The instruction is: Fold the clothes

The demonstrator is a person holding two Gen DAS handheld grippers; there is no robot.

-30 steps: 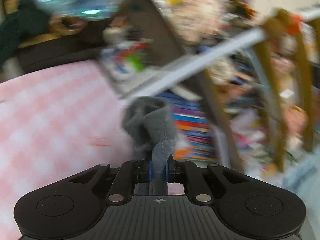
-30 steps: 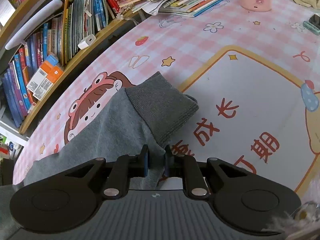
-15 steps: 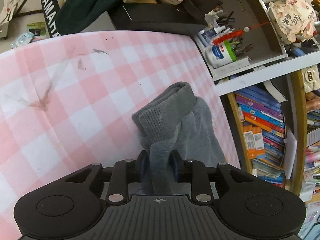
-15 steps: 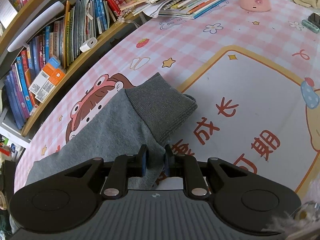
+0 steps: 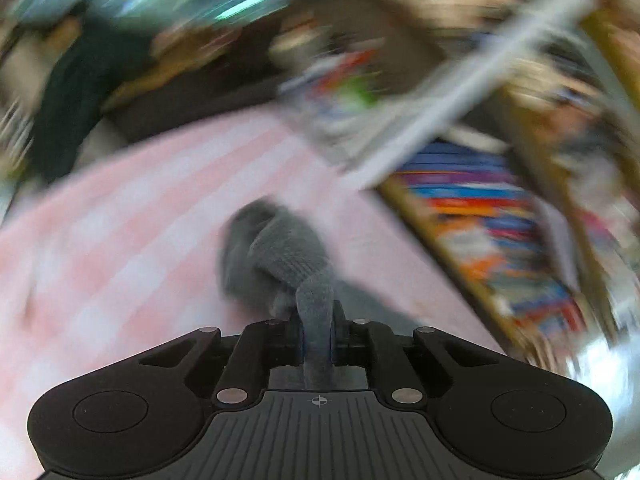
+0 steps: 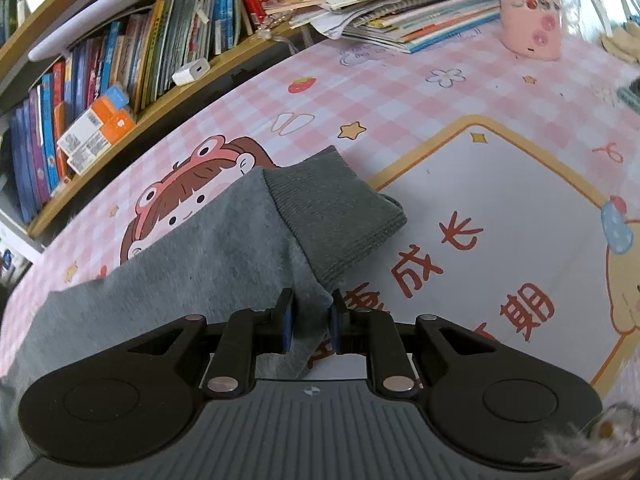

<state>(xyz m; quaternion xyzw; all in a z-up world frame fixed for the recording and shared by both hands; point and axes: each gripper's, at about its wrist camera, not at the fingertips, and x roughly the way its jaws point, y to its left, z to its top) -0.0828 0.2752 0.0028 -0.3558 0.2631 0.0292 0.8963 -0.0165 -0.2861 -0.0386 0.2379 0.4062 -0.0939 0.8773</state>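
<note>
The surface point(image 6: 420, 92), covered in a pink checked cloth with cartoon prints, filled most of both views, with a bookshelf point(image 6: 120, 60) running along its far edge and a stack of magazines point(image 6: 400, 8) and a pink cup point(image 6: 528, 12) toward the back. On the cloth lay the grey garment point(image 6: 192, 256), a soft fleecy piece with a ribbed cuff point(image 6: 340, 216) pointing toward the white panel of the mat.

The right gripper point(image 6: 312, 320) had its blue pads clamped on a pinch of the grey fabric just behind the cuff, holding that end low against the cloth. The left gripper point(image 5: 316, 340) was closing, its jaws already squeezed onto a narrow ridge of the same grey knit, which bunched up ahead of it above the pink checks. The left view was badly smeared, so whether that end hung clear of the surface or dragged on it could not be told for sure.

The step in hand looked like carrying one end of the garment over to make a fold. Doing it well would likely mean keeping the right end pinned and steady as an anchor, lifting the left end high enough to clear the cloth, drawing it taut so no wrinkles are trapped, and lining the edges up before letting go.
</note>
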